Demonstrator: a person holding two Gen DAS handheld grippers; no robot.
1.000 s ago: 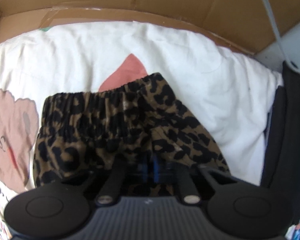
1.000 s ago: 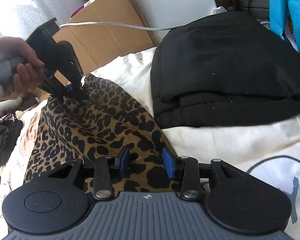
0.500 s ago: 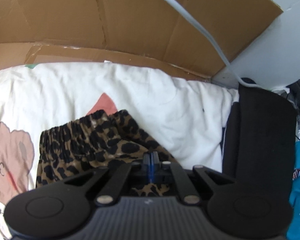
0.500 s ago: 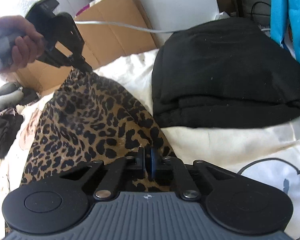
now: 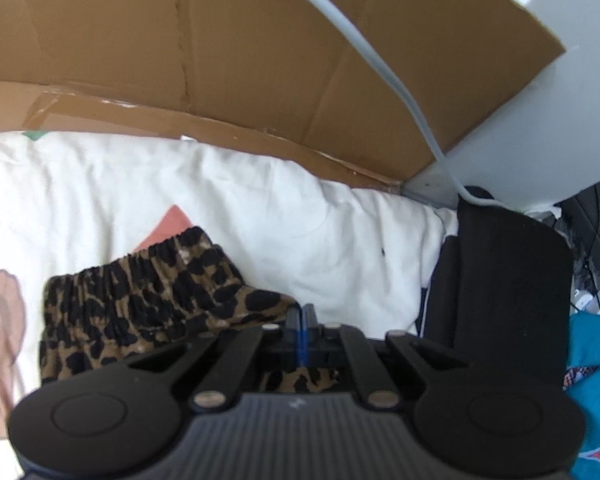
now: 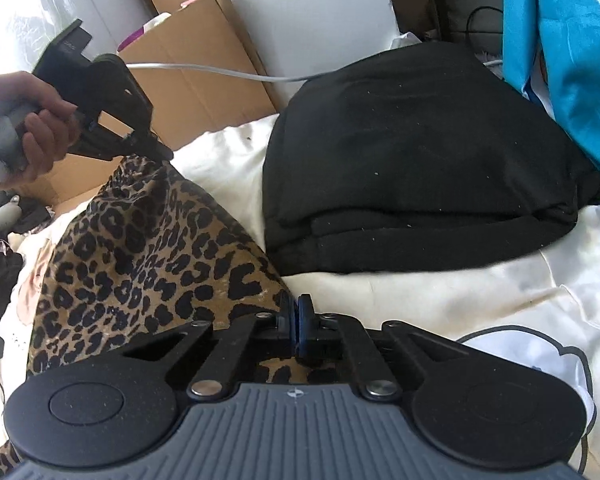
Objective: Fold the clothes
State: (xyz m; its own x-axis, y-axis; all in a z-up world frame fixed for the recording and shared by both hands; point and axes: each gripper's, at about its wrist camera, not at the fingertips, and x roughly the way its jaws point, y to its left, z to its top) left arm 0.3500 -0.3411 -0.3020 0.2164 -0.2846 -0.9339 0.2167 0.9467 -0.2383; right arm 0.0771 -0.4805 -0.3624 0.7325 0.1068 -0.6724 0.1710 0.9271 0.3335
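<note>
Leopard-print garment (image 6: 140, 264) lies on the white bedding (image 6: 440, 300), beside the folded black garment (image 6: 420, 160). Left gripper (image 6: 162, 154) – jaws fully closed, pinching the far corner, which is lifted clear. Right gripper (image 6: 298, 320) – jaws fully closed on the near corner, low over the bedding.

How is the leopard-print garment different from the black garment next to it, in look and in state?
The leopard-print garment is patterned brown and black; the black garment is plain. The leopard-print garment is unfolded and pinched by the left gripper and the right gripper; the black garment lies folded in layers, untouched. Both are on the white bedding.
</note>
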